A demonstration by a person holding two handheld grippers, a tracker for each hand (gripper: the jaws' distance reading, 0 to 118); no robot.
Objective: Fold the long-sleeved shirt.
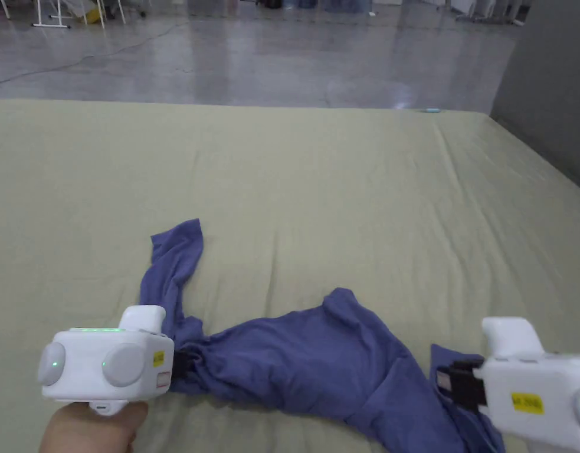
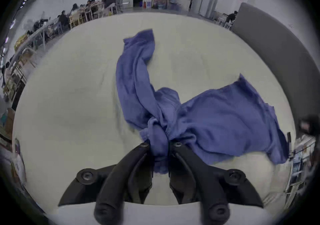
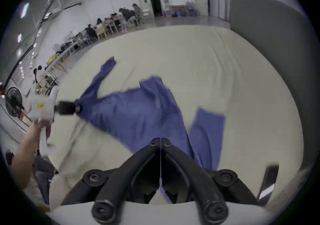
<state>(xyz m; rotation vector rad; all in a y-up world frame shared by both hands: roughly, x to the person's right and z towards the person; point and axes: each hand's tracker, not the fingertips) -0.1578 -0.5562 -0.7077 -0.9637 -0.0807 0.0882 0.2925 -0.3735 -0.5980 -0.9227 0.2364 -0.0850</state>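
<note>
Stretching the blue shirt [image 1: 318, 354] over the tabletop [image 1: 341, 194]: left gripper [image 2: 159, 145] clamped on bunched cloth, right gripper [image 3: 160, 143] pinching a thin edge. Best pull apart evenly, then lay flat.

Right gripper [image 3: 160, 144] fingers pinched on thin blue shirt [image 3: 138, 113] fabric — left gripper [image 3: 78, 108] gripping its far corner, pale sheet [image 3: 216, 73] beneath

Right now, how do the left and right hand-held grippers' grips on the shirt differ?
The left hand-held gripper clamps a thick bunched wad of the blue shirt, its jaws held apart by the cloth; the right hand-held gripper has its jaws nearly together on a thin edge. In the head view the left sits at the shirt's left end, the right at its right end. Both grip the same shirt over the green sheet.
</note>
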